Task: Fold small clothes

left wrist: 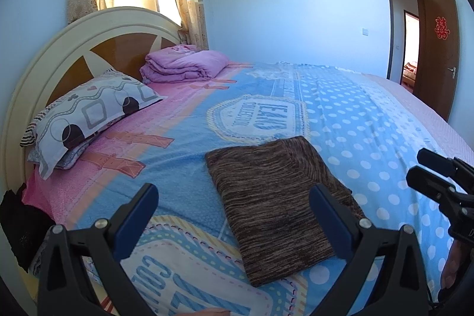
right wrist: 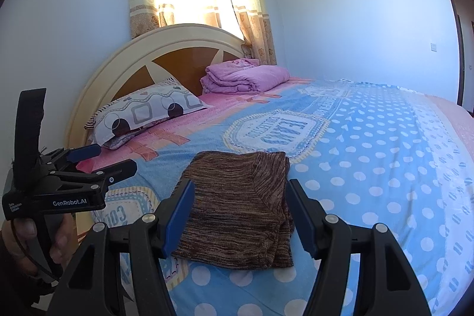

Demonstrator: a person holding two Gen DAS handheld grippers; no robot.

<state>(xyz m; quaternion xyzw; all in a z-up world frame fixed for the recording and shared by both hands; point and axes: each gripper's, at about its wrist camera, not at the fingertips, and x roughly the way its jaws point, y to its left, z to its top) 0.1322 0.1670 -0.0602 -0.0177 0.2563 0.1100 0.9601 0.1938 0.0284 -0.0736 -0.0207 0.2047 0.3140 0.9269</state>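
Note:
A brown striped knit garment [left wrist: 275, 197] lies folded into a flat rectangle on the blue and pink bedspread [left wrist: 340, 114]. It also shows in the right wrist view [right wrist: 237, 212]. My left gripper [left wrist: 234, 194] is open and empty, held above the bed at the garment's near left edge. My right gripper [right wrist: 240, 188] is open and empty, held just above the garment's near side. Each gripper shows in the other's view: the right one [left wrist: 420, 168] at the right edge, the left one [right wrist: 118, 159] at the left.
A patterned pillow [left wrist: 89, 114] and a folded purple quilt [left wrist: 183, 64] lie by the cream headboard [left wrist: 74, 43]. Dark clothing [left wrist: 23, 227] hangs at the bed's left edge. A curtained window is behind the headboard and an open brown door [left wrist: 438, 55] is at the right.

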